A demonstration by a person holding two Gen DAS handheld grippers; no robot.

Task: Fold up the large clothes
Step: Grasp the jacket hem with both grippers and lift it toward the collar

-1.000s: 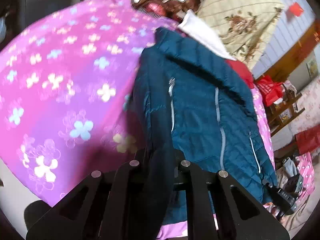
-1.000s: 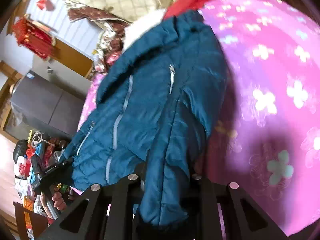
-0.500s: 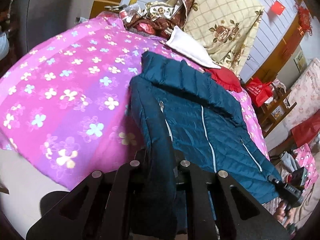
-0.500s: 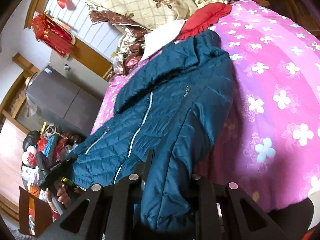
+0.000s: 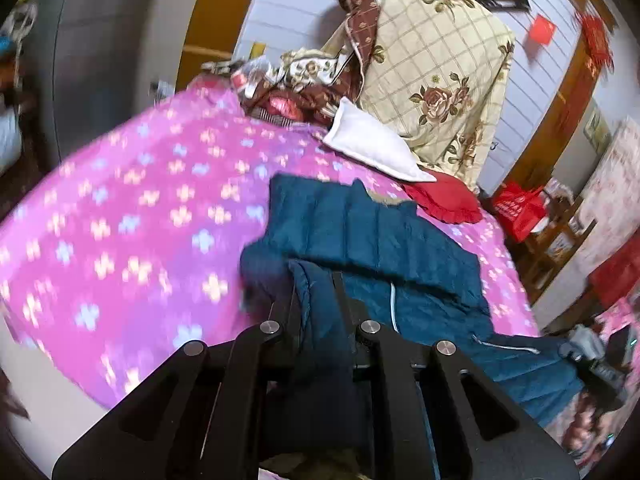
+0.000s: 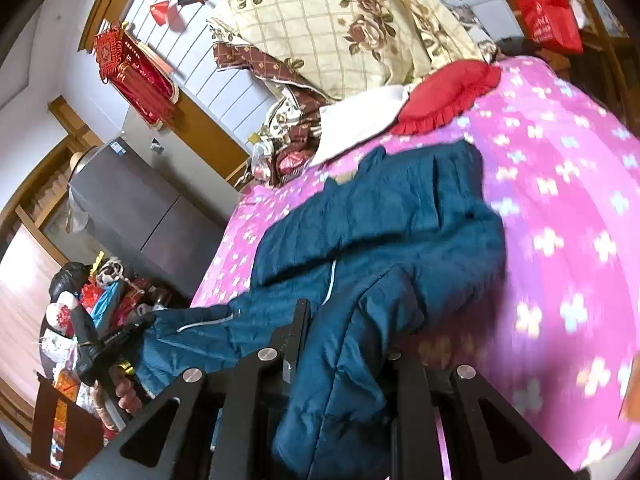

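Grey cabinet and left gripper only in right view

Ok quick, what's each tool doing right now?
Left tool: closed on the blue jacket.
Right tool: closed on the same jacket.

no legible text; red hangings' characters unreadable

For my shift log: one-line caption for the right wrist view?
Right gripper clamps a teal puffer jacket on a pink floral bedspread.
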